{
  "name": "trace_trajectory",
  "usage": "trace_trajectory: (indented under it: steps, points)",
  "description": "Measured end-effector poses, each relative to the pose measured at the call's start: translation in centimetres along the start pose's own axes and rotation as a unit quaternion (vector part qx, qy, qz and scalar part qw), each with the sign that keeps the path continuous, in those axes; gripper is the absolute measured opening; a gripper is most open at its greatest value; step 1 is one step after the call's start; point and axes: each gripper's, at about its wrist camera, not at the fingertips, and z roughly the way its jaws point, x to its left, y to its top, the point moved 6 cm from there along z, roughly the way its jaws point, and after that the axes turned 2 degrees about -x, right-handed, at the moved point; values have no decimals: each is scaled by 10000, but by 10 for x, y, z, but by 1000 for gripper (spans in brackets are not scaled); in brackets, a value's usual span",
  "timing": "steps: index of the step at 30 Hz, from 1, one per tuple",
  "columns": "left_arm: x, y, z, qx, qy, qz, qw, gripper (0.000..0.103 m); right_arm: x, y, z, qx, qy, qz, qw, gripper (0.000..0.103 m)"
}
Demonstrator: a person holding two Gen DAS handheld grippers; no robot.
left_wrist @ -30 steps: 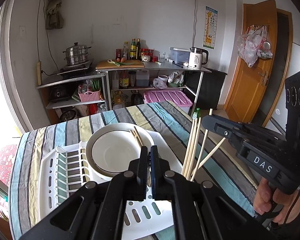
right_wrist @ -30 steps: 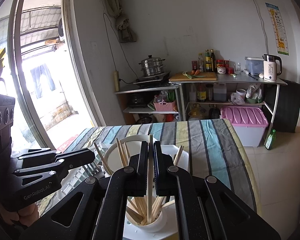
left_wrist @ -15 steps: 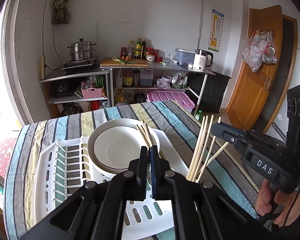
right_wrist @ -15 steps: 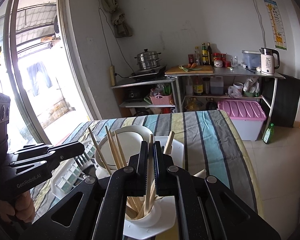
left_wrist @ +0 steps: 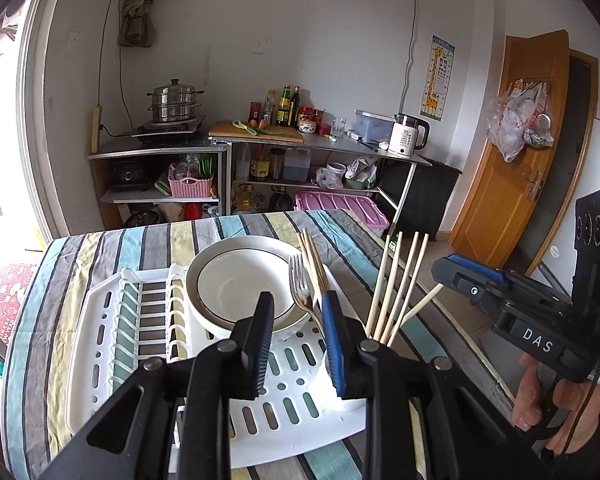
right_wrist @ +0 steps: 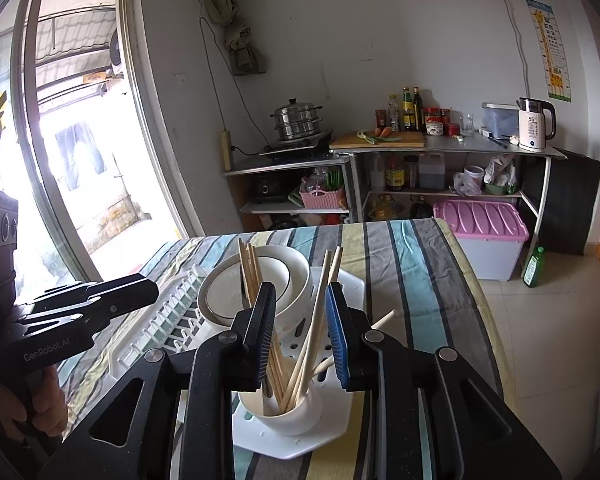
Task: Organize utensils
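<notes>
**Both grippers spread above the utensil cup**

In the left wrist view, the left gripper [left_wrist: 296,312] fills the lower centre of the frame with its fingers spread and nothing between them. Just beyond its tips, a fork [left_wrist: 300,284] leans against the white bowl [left_wrist: 240,280], which sits in the white drying rack [left_wrist: 112,320] on the striped tablecloth [left_wrist: 100,248]. Right of centre, wooden chopsticks [left_wrist: 396,284] fan upward from a white cup [left_wrist: 328,376] — the cup is partly hidden behind the right-hand finger. At the right edge of that frame a hand holds the other gripper's body.

In the right wrist view, the right gripper [right_wrist: 300,312] sits in the lower centre, its fingers apart and gripping nothing. The chopsticks [right_wrist: 320,320] rise through the gap between them, standing in the cup [right_wrist: 292,412] at the bottom centre — the cup rests on a white tray [right_wrist: 260,436]. The bowl [right_wrist: 260,288] lies behind, mid-frame. The left gripper's body shows at the left edge.
</notes>
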Motion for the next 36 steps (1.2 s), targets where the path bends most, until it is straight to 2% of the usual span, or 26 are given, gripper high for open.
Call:
trace_trajectory:
  steps: [12,29,36]
  points:
    - [-5,-48,-56,-165,112,-126,9997,41,21,-34,-58,-95,-17,-95,9999,43]
    - [-1,-142,-135,-312,889,-284,9951,43,69,-123,-135,-78,-284,-425,9987,45]
    - [-6,-170,-163,-418,1125,-246,9925,43,84,-156,-160,-95,-330,-484,9982,51]
